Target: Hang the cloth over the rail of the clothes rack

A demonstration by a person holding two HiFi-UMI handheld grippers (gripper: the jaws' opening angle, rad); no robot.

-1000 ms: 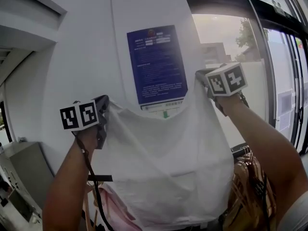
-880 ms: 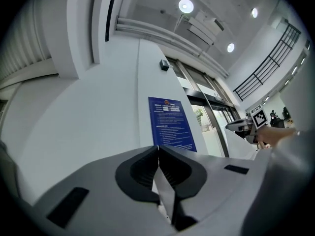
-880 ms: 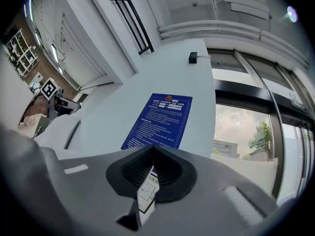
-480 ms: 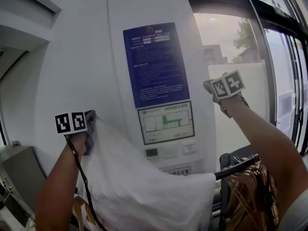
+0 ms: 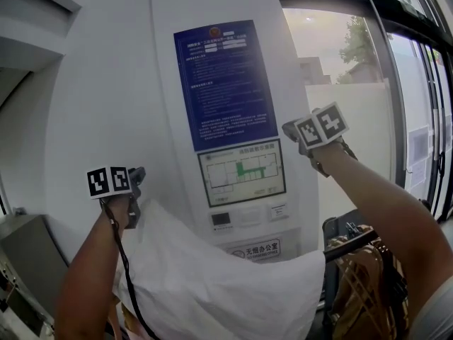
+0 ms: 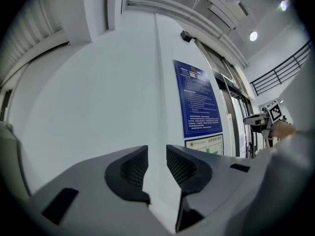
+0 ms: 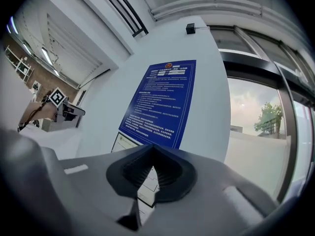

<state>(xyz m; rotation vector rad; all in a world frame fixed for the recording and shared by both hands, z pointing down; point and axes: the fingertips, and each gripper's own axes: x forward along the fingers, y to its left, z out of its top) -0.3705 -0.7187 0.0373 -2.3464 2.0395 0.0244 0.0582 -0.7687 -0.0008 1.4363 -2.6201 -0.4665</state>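
In the lower centre of the head view we see the white cloth [image 5: 226, 296] lying across the rack rail [image 5: 350, 241]. Its upper left corner reaches the left gripper [image 5: 136, 190], whose jaws are opening with a white fold low between them. At centre right, the right gripper [image 5: 294, 129] is pressed together, empty. Behind it hangs the blue notice [image 5: 226, 83]

Can't read sm. print on poster [image 5: 225, 82]. Can't see most of rail [image 5: 348, 240], behind cloth [image 5: 226, 296]. Can't see cloth btm, cut at frame edge.

Blue notice [image 5: 225, 83] above floor plan [image 5: 241, 172] on white pillar [image 5: 106, 105].
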